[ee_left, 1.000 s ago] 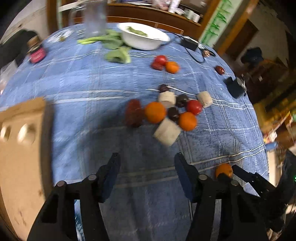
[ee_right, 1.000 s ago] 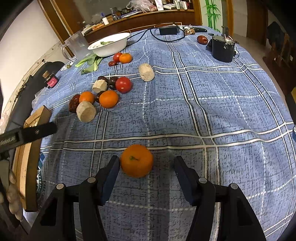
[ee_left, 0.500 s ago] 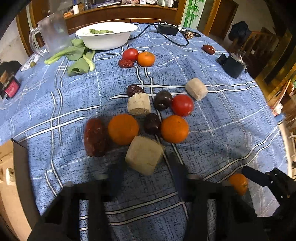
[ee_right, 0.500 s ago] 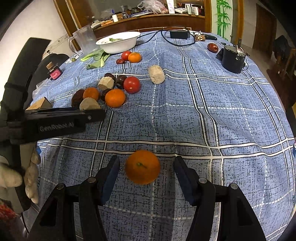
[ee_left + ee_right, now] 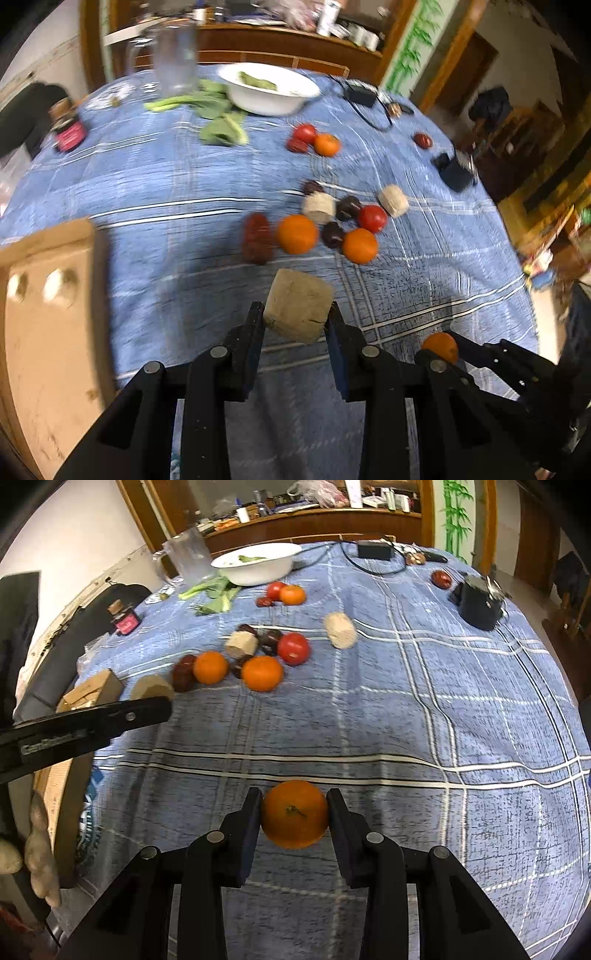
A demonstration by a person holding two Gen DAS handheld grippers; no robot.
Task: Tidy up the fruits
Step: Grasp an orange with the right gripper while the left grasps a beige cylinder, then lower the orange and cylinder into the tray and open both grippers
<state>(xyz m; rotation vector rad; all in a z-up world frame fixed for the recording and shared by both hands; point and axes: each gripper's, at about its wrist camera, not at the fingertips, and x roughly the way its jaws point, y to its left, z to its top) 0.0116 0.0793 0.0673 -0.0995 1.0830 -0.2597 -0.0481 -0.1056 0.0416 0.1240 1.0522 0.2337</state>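
Observation:
My left gripper [image 5: 295,319] is shut on a tan chunk [image 5: 297,312] and holds it above the blue checked tablecloth [image 5: 166,177]. My right gripper [image 5: 294,814] is shut on an orange [image 5: 294,814] near the table's front edge; that orange also shows in the left wrist view [image 5: 439,347]. Beyond lies a cluster of fruit: two oranges [image 5: 297,234] [image 5: 360,245], a red tomato [image 5: 372,218], dark dates [image 5: 257,238] and two more tan chunks [image 5: 319,208] [image 5: 393,200]. A tomato and an orange [image 5: 327,144] lie farther back.
A wooden board [image 5: 48,325] is at the left edge. A white bowl [image 5: 269,88], leafy greens [image 5: 218,122], a clear jug [image 5: 173,59], a small pink-labelled bottle [image 5: 68,127], a black cup [image 5: 478,603] and a cable stand at the back.
My left gripper has closed on the tan chunk and lifted it back from the fruit cluster. My right gripper has closed on the orange.

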